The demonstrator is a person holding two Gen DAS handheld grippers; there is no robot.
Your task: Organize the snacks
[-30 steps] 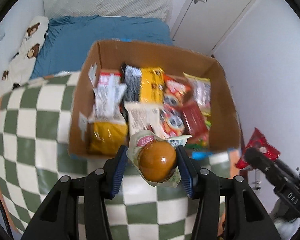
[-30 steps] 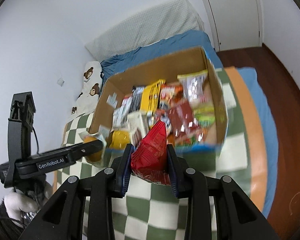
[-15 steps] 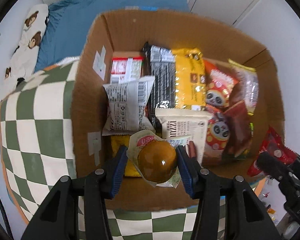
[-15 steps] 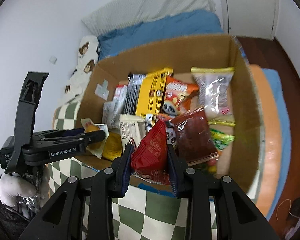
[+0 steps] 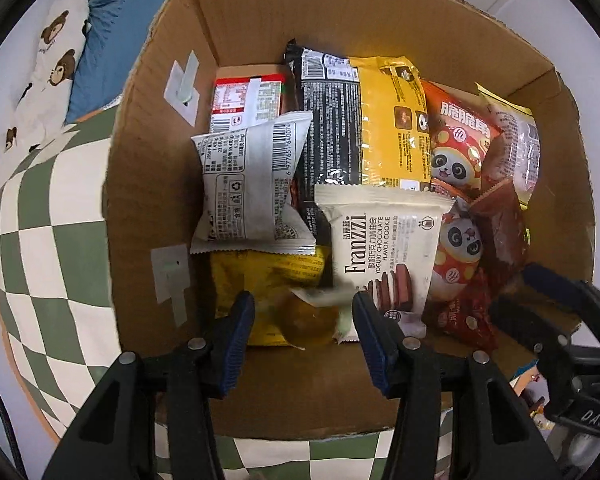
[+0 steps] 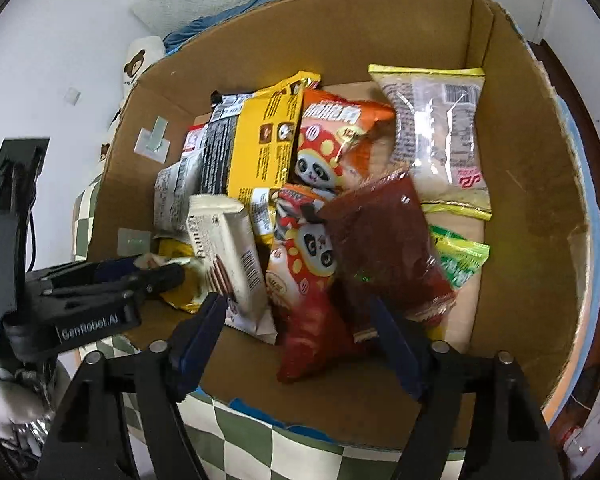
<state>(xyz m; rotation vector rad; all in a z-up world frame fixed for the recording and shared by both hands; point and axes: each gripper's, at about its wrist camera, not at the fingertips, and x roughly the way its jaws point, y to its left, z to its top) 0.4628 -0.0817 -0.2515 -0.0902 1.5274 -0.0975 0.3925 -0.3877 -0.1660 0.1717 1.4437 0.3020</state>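
Inside the cardboard box (image 5: pixel 152 168), both claws gape.

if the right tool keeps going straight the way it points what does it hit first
Most likely the red snack bag lying between the open fingers of the right tool, in the cardboard box; depth is unclear.
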